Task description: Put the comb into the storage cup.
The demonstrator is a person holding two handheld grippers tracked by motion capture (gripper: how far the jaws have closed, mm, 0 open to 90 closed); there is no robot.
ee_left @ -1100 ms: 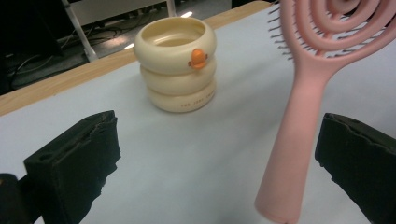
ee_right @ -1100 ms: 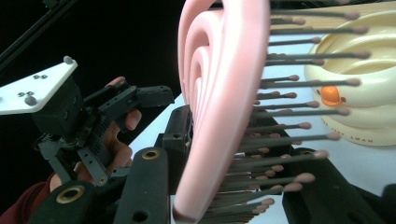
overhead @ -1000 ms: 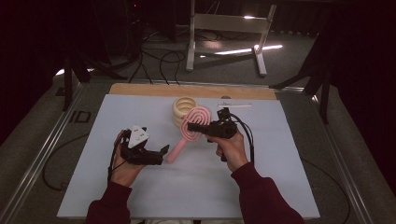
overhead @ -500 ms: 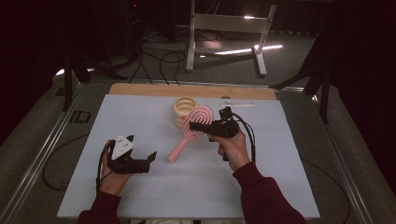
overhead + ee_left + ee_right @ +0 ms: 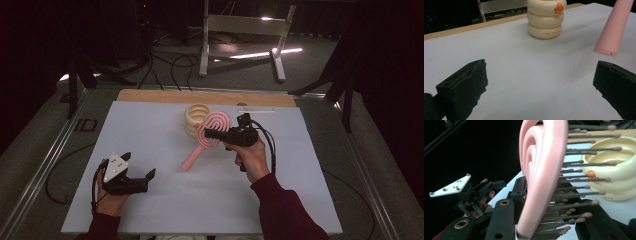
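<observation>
A pink hairbrush [image 5: 212, 131] with a spiral-patterned head is held tilted over the white sheet. My right gripper [image 5: 214, 134] is shut on its head, and its handle [image 5: 192, 159] slopes down to the left. In the right gripper view the brush [image 5: 541, 182] stands between the jaws, bristles pointing right. Just behind it is a cream ringed pot [image 5: 195, 117] with a small orange mark [image 5: 559, 7]. My left gripper [image 5: 138, 165] rests open near the sheet's front left with nothing between its fingers. In the left gripper view the handle's end [image 5: 614, 30] hangs ahead at the right.
A white sheet [image 5: 150, 125] covers the table, with a wooden strip [image 5: 200, 96] along its far edge. A white stand [image 5: 245, 25] and cables lie on the floor beyond. Metal rails [image 5: 55, 150] run along the table's sides.
My left gripper has drawn back from the brush handle toward the front left and sunk lower. The right gripper and the brush have stayed in place.
</observation>
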